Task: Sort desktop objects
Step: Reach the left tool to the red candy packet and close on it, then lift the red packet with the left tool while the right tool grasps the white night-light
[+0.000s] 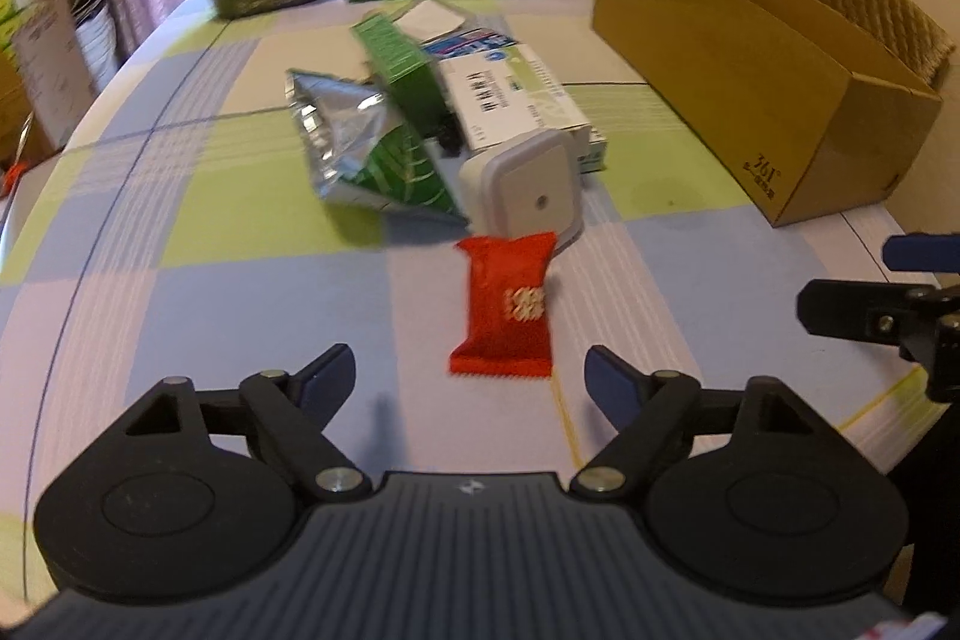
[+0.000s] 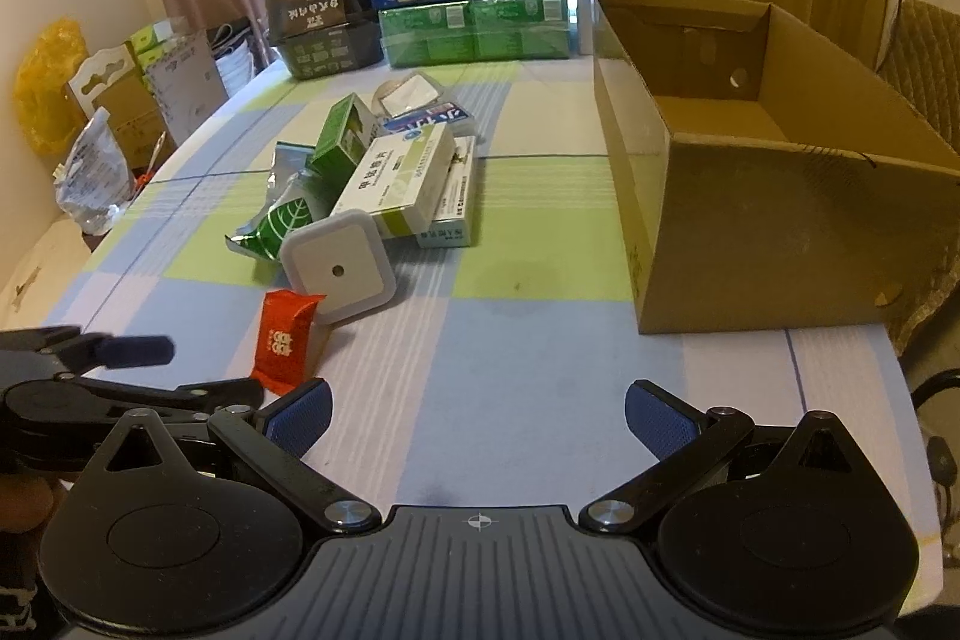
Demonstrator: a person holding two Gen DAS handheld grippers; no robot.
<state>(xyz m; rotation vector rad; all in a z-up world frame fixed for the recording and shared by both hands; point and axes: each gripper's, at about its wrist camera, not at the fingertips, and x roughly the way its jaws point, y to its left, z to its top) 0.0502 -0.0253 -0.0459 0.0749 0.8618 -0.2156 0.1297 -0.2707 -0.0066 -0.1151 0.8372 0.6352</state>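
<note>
A red snack packet [image 1: 507, 307] [image 2: 283, 340] lies flat on the checked tablecloth, just ahead of my left gripper [image 1: 468, 379], which stands open and empty. Behind the packet is a pile: a white square device [image 1: 528, 187] [image 2: 339, 268], a silver-and-green foil bag [image 1: 366, 148] [image 2: 279, 220], a green carton [image 1: 402, 61] [image 2: 339, 139] and white medicine boxes [image 1: 510, 100] [image 2: 399, 181]. My right gripper [image 2: 477, 415] is open and empty over bare cloth. An open cardboard box [image 1: 756, 100] [image 2: 750, 220] stands at the right.
Stacked blue and green cartons [image 2: 474, 4] and a dark box [image 2: 318, 22] line the table's far edge. Bags and cardboard [image 2: 108, 118] sit beyond the left edge. A woven chair [image 1: 870, 10] is behind the cardboard box. My right gripper shows at the left wrist view's right edge.
</note>
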